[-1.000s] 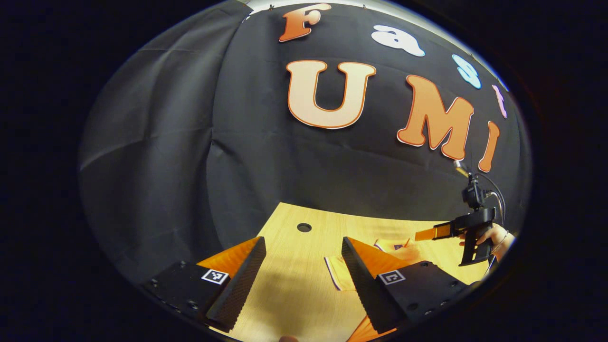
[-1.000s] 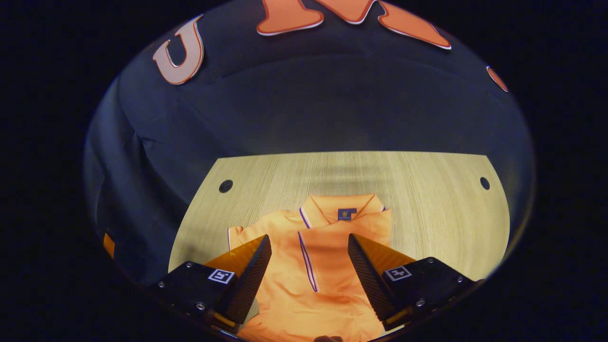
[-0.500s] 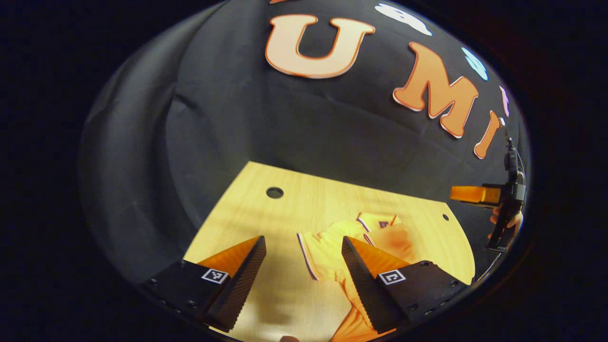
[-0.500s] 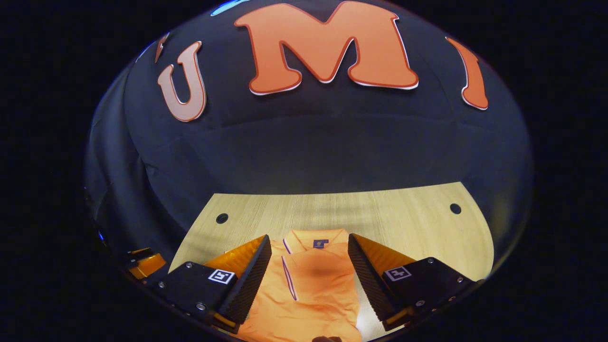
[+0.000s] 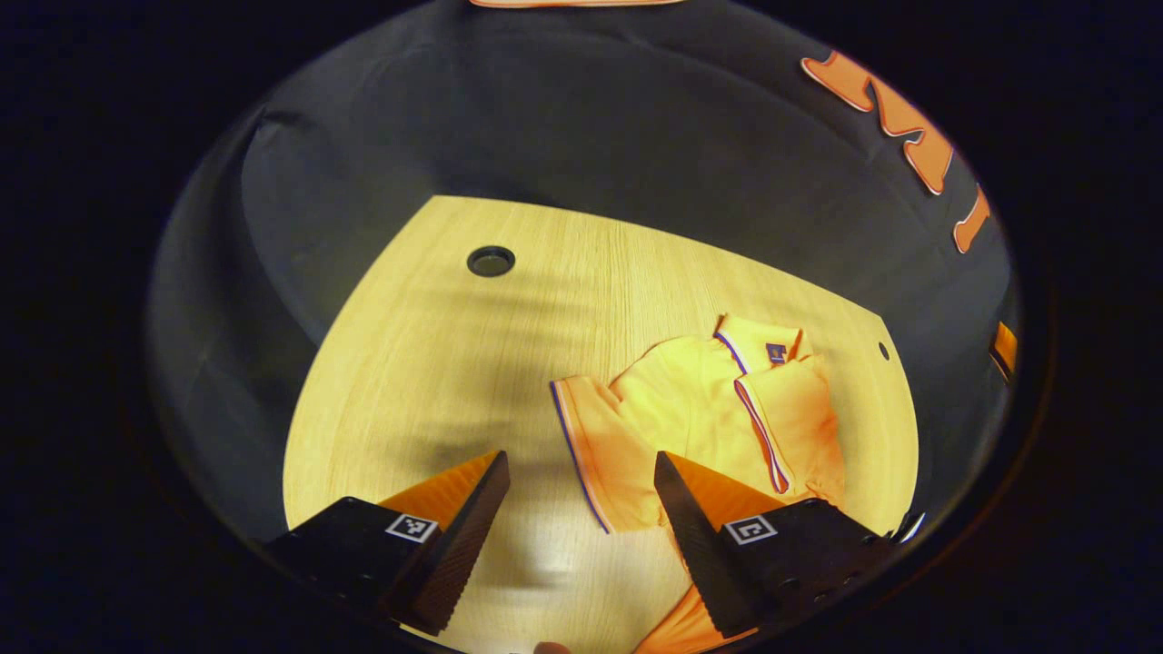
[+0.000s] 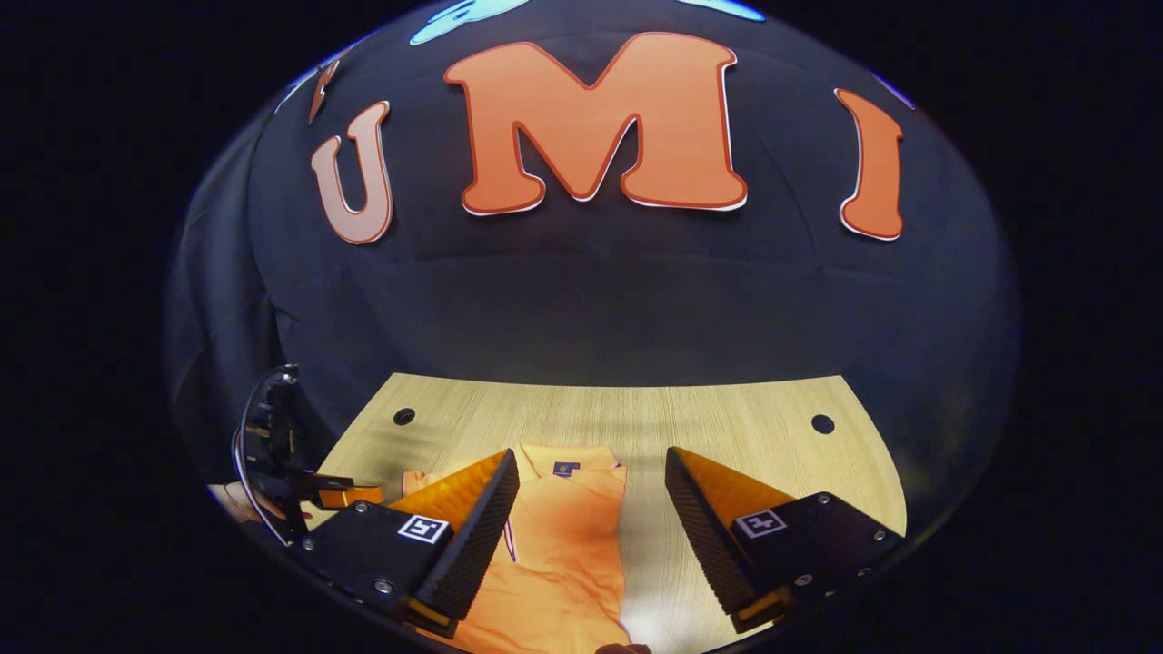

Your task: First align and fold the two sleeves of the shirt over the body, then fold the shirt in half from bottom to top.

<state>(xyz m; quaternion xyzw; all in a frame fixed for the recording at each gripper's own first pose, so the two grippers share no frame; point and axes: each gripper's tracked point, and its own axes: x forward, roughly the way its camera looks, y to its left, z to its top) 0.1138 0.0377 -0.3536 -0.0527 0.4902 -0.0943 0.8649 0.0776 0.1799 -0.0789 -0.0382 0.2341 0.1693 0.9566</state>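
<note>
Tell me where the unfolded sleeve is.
In the left gripper view, the orange polo shirt's spread sleeve lies flat on the wooden table, just ahead of the open left gripper.

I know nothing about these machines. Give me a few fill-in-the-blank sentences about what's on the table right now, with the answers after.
1. The garment lying on the wooden table is an orange ____ with a collar.
2. The left gripper holds nothing; its jaws stand ____.
3. The sleeve spread flat toward the left gripper has a ____ stripe along its edge.
4. In the right gripper view, the right gripper hovers over the shirt with its jaws ____.

Missing words: shirt; open; purple; open
</note>
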